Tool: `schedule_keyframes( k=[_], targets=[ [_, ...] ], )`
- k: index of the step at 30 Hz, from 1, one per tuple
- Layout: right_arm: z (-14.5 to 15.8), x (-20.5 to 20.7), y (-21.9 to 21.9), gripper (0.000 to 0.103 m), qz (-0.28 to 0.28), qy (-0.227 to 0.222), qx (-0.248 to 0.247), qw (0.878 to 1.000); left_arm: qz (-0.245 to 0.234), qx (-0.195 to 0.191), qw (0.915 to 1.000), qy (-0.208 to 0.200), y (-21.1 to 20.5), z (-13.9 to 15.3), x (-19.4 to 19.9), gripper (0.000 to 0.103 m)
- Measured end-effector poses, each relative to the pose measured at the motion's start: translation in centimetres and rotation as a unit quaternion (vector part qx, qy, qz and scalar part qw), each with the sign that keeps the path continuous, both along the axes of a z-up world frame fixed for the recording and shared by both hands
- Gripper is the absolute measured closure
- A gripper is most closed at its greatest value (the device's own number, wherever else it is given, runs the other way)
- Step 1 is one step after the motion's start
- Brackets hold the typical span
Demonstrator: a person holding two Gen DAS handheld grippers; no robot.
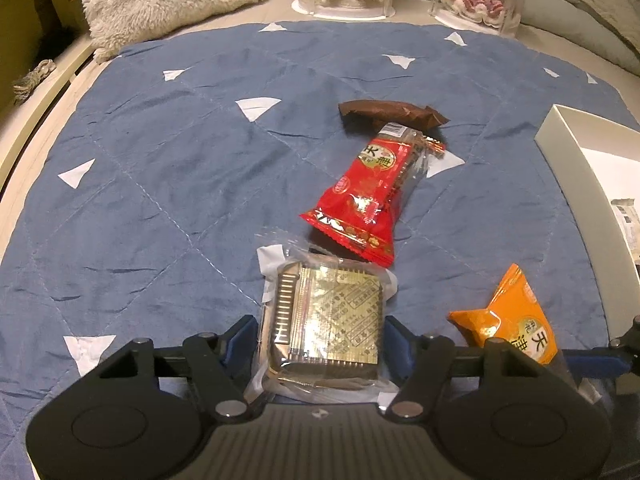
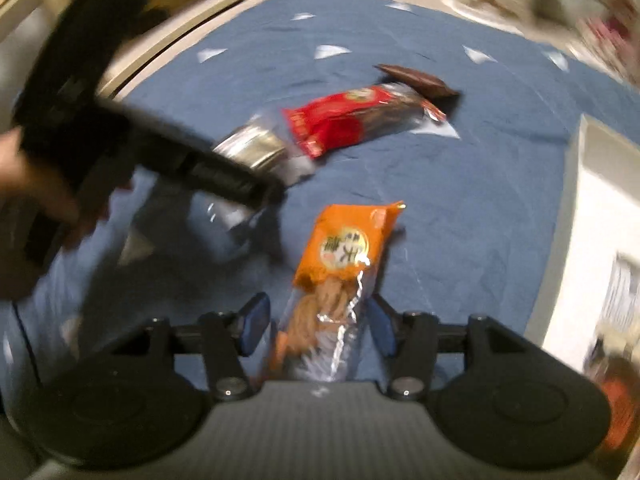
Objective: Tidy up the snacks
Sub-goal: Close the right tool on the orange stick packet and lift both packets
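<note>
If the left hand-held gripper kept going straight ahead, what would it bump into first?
The gold snack pack already sits between the left hand-held gripper's fingers, so it meets that first. Beyond it probably comes the red snack bag, though depth is hard to judge.
</note>
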State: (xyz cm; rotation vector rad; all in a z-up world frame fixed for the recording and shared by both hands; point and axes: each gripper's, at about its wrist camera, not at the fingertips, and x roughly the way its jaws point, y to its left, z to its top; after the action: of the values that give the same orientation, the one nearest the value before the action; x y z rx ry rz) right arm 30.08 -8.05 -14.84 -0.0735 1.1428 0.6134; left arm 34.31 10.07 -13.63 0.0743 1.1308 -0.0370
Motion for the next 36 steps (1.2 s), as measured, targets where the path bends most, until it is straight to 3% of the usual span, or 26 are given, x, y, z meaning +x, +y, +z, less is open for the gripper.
schedule_keyframes(
  k=[5,7,9,14,19,26,36],
  targets=[
    [-0.7,1.0,0.3,0.031,-0.096,0.022,-0.002,0.995,0.001,0.007,1.0000,-0.002,-0.2,-0.1,0.1,0.035],
    [-1.0,1.1,0.5,0.032,-0.110,0.022,0.002,0.994,0.001,0.010,0.9999,-0.003,-0.3,-0.2,0.2,0.035],
    [-1.4,1.1,0.6,0.039,-0.123,0.020,-0.007,0.992,0.003,0.011,0.9999,-0.003,-0.3,-0.3,0.2,0.035],
    [-2.1,1.0,1.1,0.055,-0.121,0.012,-0.023,0.992,0.021,-0.003,0.9998,-0.002,0.1,-0.4,0.5,0.036],
    [-2.1,0.9,0.8,0.057,-0.113,0.010,-0.026,0.993,0.048,0.000,0.9988,-0.003,-0.4,-0.6,1.0,0.032],
    [-2.0,0.6,0.9,0.061,-0.108,0.003,-0.028,0.994,0.038,0.031,0.9987,-0.014,-1.5,-0.7,1.1,0.037],
    [-0.5,0.4,0.0,0.064,-0.109,-0.012,-0.016,0.994,0.053,0.020,0.9981,-0.025,-0.1,1.4,-1.1,0.041]
  ],
)
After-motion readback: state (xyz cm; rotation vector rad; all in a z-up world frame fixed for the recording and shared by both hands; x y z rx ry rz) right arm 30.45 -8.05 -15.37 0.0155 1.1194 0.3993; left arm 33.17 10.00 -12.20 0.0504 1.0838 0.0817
